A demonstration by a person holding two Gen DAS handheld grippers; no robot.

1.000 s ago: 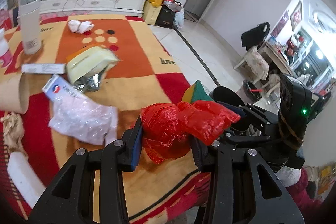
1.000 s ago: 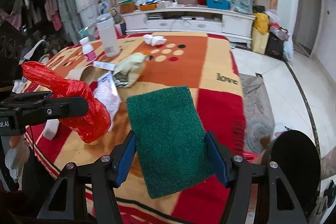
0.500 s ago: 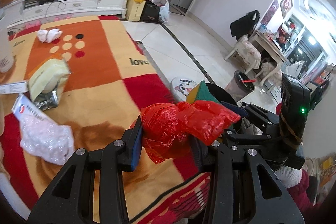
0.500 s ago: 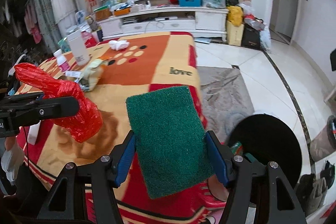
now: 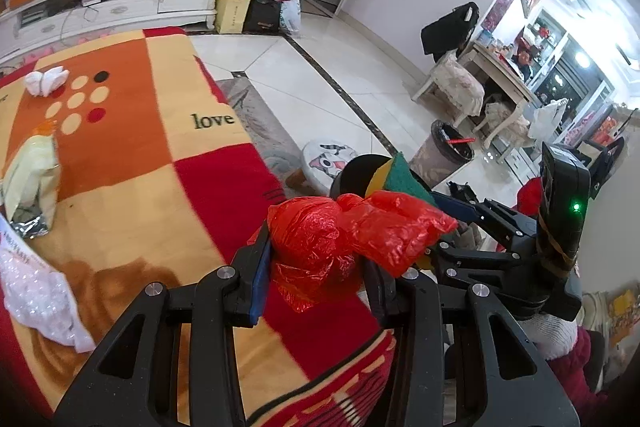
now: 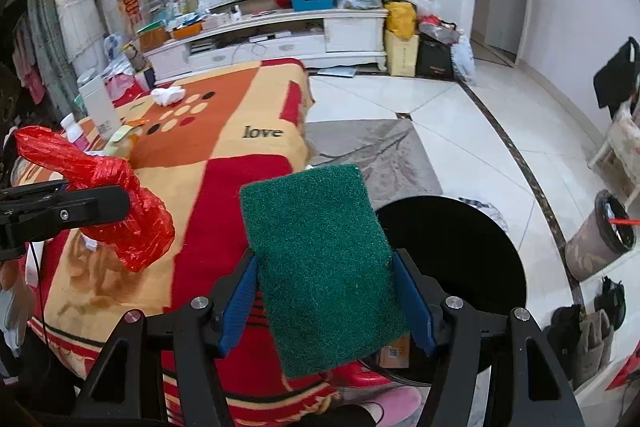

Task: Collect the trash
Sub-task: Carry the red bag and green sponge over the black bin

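At the blanket's near edge, carry-to-bin step: green scouring pad (image 6: 320,259) clamped between the right gripper (image 6: 326,303) pads, sticking up at 12 o'clock from the jaws, with the black bin (image 6: 460,267) mouth just beyond at 3 o'clock. Red plastic bag (image 5: 332,247) crumpled and pinched in the left gripper (image 5: 316,287), held over the blanket (image 5: 132,155) corner. Snack wrapper (image 5: 28,183) and white tissue (image 5: 44,81) are uncollected at 10 o'clock. Next, likely: bring both loads over the bin opening, then release.
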